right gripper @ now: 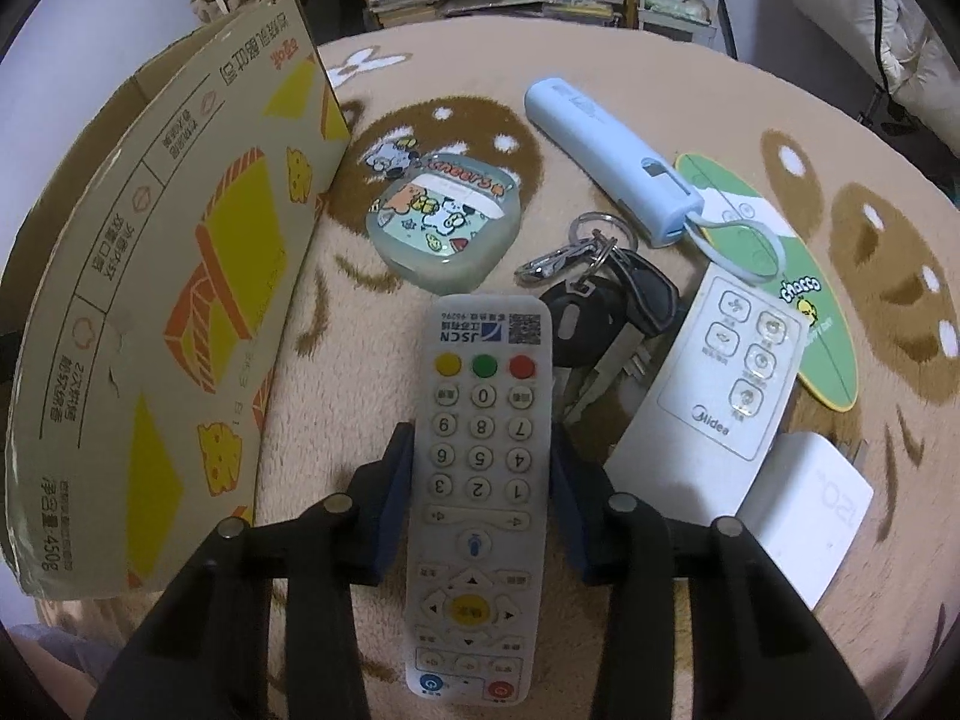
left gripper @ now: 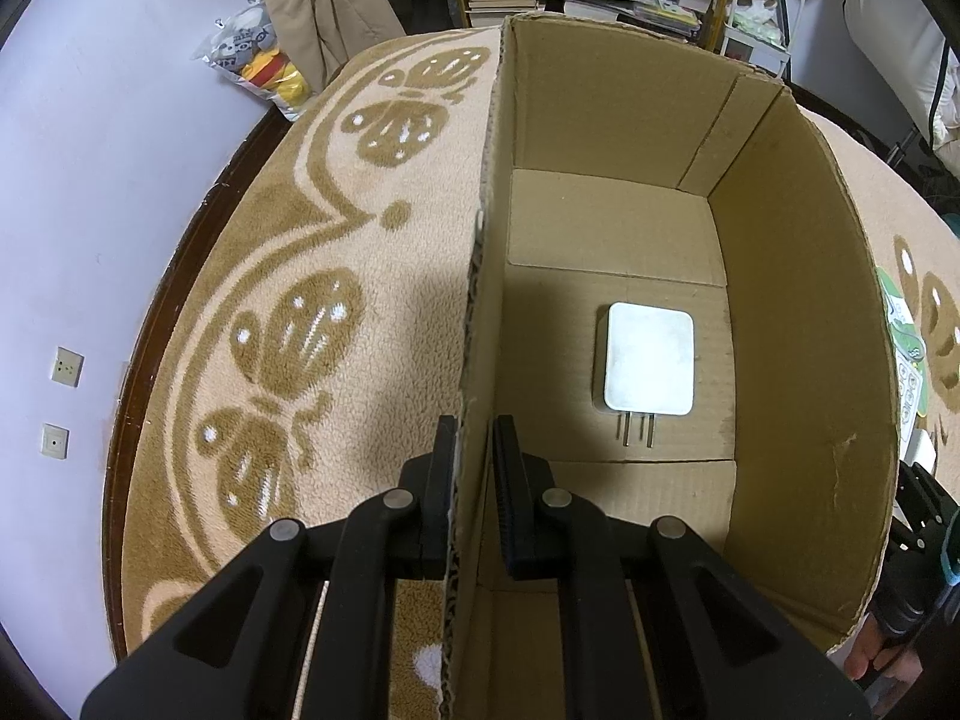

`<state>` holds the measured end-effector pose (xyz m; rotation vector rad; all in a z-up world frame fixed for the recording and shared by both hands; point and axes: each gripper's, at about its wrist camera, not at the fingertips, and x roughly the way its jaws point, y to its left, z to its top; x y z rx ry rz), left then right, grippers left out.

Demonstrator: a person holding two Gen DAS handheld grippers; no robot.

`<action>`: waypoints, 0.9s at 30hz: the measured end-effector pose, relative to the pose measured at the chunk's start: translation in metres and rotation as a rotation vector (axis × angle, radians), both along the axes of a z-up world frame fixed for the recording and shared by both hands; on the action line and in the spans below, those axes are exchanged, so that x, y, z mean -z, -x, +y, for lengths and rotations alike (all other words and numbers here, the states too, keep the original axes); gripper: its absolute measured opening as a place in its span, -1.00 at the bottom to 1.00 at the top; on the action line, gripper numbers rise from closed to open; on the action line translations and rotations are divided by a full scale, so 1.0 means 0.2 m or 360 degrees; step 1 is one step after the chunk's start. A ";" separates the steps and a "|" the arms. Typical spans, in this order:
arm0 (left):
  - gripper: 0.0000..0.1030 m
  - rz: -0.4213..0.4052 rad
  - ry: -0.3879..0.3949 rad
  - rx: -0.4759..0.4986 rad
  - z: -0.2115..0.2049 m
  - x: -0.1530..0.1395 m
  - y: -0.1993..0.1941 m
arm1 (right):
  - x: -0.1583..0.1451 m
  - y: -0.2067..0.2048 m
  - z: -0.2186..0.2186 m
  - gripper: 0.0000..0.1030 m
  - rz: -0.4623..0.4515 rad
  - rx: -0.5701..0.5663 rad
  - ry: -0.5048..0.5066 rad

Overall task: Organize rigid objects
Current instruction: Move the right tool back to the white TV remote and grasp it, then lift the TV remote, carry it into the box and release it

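An open cardboard box (left gripper: 798,312) stands on a beige patterned rug (left gripper: 372,324). One white plug adapter (left gripper: 651,358) lies flat on the box floor, prongs toward me. My left gripper (left gripper: 474,438) is shut on the box's left wall, one finger on each side. In the right wrist view my right gripper (right gripper: 482,456) is shut on a white TV remote (right gripper: 480,438) with coloured buttons, its sides pinched by both fingers. The box's printed outer wall (right gripper: 180,276) rises just to the left of it.
On the rug past the remote lie a pale green cartoon case (right gripper: 444,222), a light blue stick-shaped device (right gripper: 612,156), a bunch of keys (right gripper: 606,300), a flat white fan remote (right gripper: 714,396), a green card (right gripper: 798,300) and a white charger block (right gripper: 804,504). Shelves and bags stand beyond.
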<state>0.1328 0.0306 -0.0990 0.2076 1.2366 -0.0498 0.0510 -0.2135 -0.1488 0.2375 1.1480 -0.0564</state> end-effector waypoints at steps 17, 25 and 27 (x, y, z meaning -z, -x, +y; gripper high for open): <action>-0.80 0.0002 -0.0004 -0.0003 0.01 0.01 0.00 | -0.20 -0.08 -0.10 -0.14 -0.0213 0.0067 -0.0096; -0.81 0.0002 -0.0011 0.0004 0.00 0.01 0.00 | -0.41 -0.19 -0.11 -0.14 -0.0351 0.0040 -0.0097; -0.81 0.0004 -0.0010 0.0002 0.00 0.01 0.00 | -0.49 -0.23 -0.09 -0.14 -0.0397 0.0024 -0.0105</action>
